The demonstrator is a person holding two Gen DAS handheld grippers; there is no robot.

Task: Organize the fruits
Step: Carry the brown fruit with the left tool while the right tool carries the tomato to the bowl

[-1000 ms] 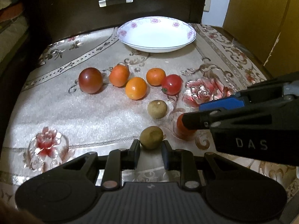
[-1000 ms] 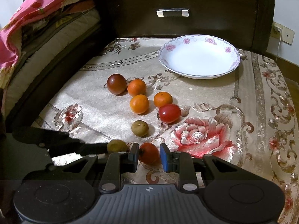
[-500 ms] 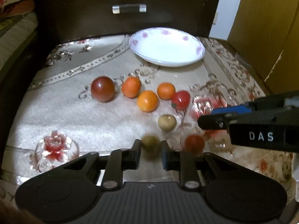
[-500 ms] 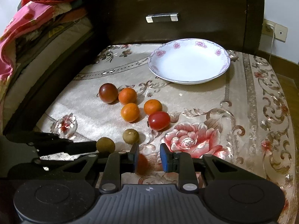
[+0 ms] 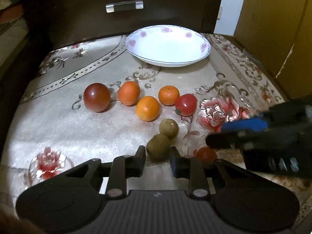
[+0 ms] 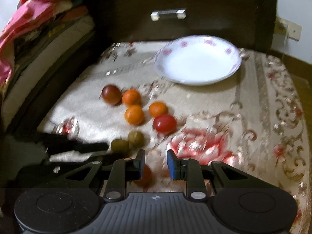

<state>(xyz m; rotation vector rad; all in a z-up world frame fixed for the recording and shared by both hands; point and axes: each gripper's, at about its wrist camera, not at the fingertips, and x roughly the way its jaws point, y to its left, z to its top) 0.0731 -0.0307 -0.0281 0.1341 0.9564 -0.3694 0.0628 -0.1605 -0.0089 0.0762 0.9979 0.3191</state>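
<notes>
Several fruits lie on a floral cloth: a dark red tomato (image 5: 97, 97), three oranges (image 5: 147, 108), a red tomato (image 5: 185, 105), two brown-green fruits. My left gripper (image 5: 157, 160) is shut on the nearer brown-green fruit (image 5: 157, 149), which touches the other brown-green fruit (image 5: 168, 128). My right gripper (image 6: 156, 163) is open with nothing between its fingers; a small red tomato (image 6: 145, 175) lies below, beside its left finger. It also shows in the left wrist view (image 5: 206, 154). An empty white flowered plate (image 5: 167, 45) stands at the back.
A dark wooden drawer front with a handle (image 5: 124, 5) rises behind the plate. Folded bedding (image 6: 29, 29) is stacked at the left. The cloth's edges fall off at left and right. A yellow cabinet (image 5: 273, 19) stands at the right.
My left gripper has carried the brown-green fruit forward until it touches the other one. My right gripper has pulled back from the small red tomato, which stayed on the cloth.
</notes>
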